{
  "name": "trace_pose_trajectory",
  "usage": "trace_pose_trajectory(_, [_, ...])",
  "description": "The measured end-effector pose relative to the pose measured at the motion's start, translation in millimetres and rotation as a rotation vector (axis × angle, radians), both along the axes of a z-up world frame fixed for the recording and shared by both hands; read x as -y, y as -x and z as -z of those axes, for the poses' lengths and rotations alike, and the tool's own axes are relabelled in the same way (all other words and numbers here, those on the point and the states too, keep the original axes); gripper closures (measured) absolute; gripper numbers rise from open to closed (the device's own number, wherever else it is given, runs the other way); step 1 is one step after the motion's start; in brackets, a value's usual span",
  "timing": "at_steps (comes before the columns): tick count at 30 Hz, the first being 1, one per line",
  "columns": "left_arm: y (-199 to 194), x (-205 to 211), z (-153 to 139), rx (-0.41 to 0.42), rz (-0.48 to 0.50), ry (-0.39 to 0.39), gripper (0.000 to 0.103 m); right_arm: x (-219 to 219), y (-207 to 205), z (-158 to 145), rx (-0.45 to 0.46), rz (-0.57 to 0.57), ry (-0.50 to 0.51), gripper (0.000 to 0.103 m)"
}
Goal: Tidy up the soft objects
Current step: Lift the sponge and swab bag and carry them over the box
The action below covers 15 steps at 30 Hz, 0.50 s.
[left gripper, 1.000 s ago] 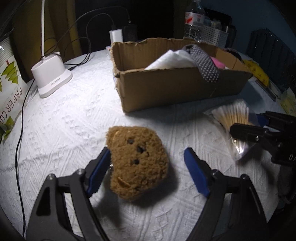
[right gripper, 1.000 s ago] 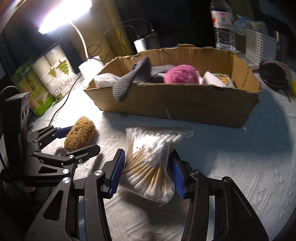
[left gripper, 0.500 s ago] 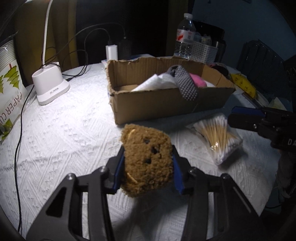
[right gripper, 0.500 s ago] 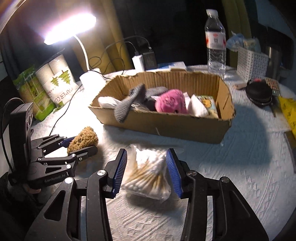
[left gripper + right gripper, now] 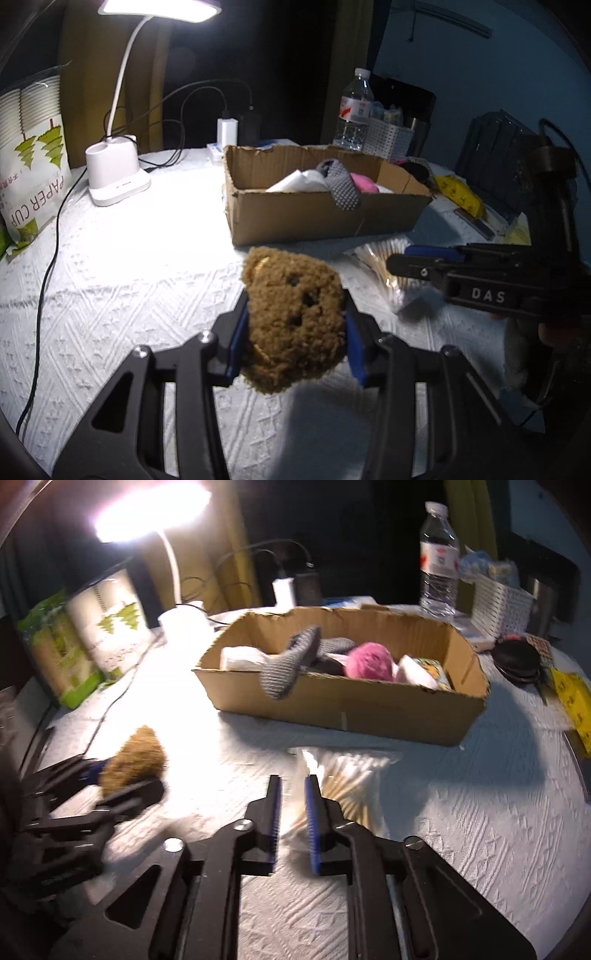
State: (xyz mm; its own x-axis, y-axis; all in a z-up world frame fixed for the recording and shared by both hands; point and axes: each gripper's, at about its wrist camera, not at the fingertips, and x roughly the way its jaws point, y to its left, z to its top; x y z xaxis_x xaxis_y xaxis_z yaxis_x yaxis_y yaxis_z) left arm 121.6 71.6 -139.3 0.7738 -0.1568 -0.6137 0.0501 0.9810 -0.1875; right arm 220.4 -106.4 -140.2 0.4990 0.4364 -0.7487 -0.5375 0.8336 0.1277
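My left gripper (image 5: 293,325) is shut on a brown plush bear head (image 5: 291,317) and holds it above the white tablecloth, in front of the cardboard box (image 5: 325,216). The bear also shows in the right wrist view (image 5: 133,762). My right gripper (image 5: 293,797) is shut on the edge of a clear bag of cotton swabs (image 5: 347,782), which hangs just in front of the box (image 5: 347,705). The box holds a grey sock (image 5: 291,664), a pink plush ball (image 5: 369,662) and white tissue packs (image 5: 240,657).
A white desk lamp base (image 5: 114,177) and a bag of paper cups (image 5: 33,158) stand at the left. A water bottle (image 5: 354,110) and white basket (image 5: 391,136) are behind the box. Cables (image 5: 48,266) run along the left. Yellow packets (image 5: 572,698) lie right.
My left gripper closed on the bear and lifted it off the cloth. My right gripper closed tighter on the swab bag's edge and lifted away from the table.
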Motion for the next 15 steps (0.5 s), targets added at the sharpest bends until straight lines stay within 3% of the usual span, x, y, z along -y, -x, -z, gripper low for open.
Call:
trace_pose_trajectory(1, [2.3,-1.6,-0.7,0.006,-0.003,0.004,0.058,0.2,-2.4,1.1,-0.001,0.006,-0.008,0.052])
trace_pose_trajectory(2, [4.4,-3.0,-1.2,0.011,-0.004,0.009,0.058,-1.2,-4.2,1.2,0.002,0.010,-0.009,0.043])
trace_pose_trajectory(5, [7.4,-7.9,-1.6,0.019,-0.008,0.019,0.058,-12.1,-8.6,2.3,0.011,0.003,0.022,0.035])
trace_pose_trajectory(15, [9.2,-15.8,0.2,0.021,-0.019,0.033,0.058,-20.8,-7.5,8.4,0.094,0.053,0.152,0.033])
